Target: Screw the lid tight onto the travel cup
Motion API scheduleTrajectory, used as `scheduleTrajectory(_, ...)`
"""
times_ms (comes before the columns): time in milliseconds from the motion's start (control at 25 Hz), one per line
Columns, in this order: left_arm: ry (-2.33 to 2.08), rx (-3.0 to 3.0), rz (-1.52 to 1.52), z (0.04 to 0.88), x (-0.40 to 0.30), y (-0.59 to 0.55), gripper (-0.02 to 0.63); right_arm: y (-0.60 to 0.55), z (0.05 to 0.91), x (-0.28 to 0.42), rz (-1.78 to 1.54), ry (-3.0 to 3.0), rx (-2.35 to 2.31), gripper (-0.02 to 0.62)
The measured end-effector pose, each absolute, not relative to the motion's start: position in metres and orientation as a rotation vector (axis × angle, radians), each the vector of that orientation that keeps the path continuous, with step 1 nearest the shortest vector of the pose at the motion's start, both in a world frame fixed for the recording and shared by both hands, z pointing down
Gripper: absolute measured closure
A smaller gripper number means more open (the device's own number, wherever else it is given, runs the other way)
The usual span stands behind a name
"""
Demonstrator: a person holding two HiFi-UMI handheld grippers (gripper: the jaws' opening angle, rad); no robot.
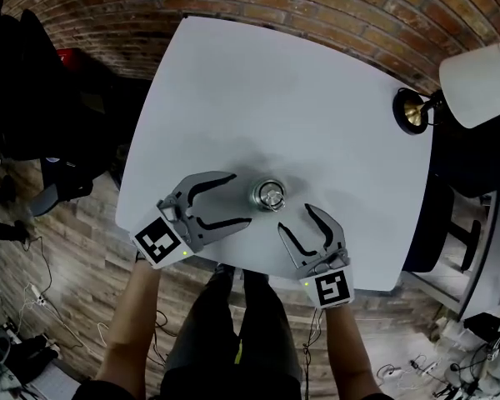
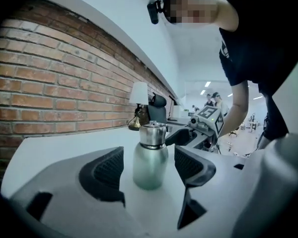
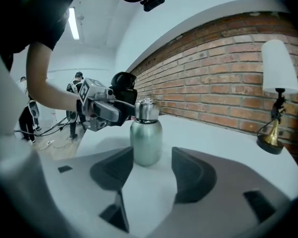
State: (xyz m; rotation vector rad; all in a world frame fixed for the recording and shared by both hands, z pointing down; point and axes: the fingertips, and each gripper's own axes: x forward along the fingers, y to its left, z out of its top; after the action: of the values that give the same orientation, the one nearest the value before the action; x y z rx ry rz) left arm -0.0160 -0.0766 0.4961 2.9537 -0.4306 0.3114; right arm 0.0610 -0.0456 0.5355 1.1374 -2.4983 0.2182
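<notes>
Just ahead of the left tool (image 1: 240, 198) and the right tool (image 1: 293, 217), both spread wide and empty, the lidded travel cup (image 1: 269, 195) was seen upright on the white tabletop (image 1: 317, 98), untouched.

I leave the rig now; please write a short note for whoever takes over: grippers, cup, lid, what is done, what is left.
Left gripper: jaws open, empty, aimed at the cup, not touching it.
Right gripper: jaws open, empty, near the cup, also apart from it.
Cup: upright on the white table, between the grippers.
Done: the lid sits on the cup.
Left: tightness cannot be seen; probably hold the cup and turn the lid to check.
</notes>
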Motion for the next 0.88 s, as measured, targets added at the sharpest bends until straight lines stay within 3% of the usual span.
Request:
scheduleTrajectory(40,-0.456,2.936,0.358,0.500,-0.020,-0.074,0.292,-0.043,0.532,0.066,0.222,-2.487,1.158,0.364)
scheduleTrajectory(120,-0.461,2.943,0.450,0.507,-0.026,-0.066,0.435,-0.039,0.525,0.074,0.236,-2.464,1.202,0.383)
scheduleTrajectory(280,-0.512,2.915,0.490,0.505,-0.029,-0.054,0.537,-0.032,0.508,0.088,0.241,-2.417,1.291,0.464)
scheduleTrajectory(440,-0.664,2.870,0.491,0.494,-0.030,-0.058,0.565,-0.029,0.490,0.109,0.202,-2.372,1.398,0.562)
scheduleTrajectory(880,-1.000,2.810,0.392,0.423,-0.043,-0.065,0.581,-0.012,0.406,0.148,0.169,-2.322,1.613,0.581)
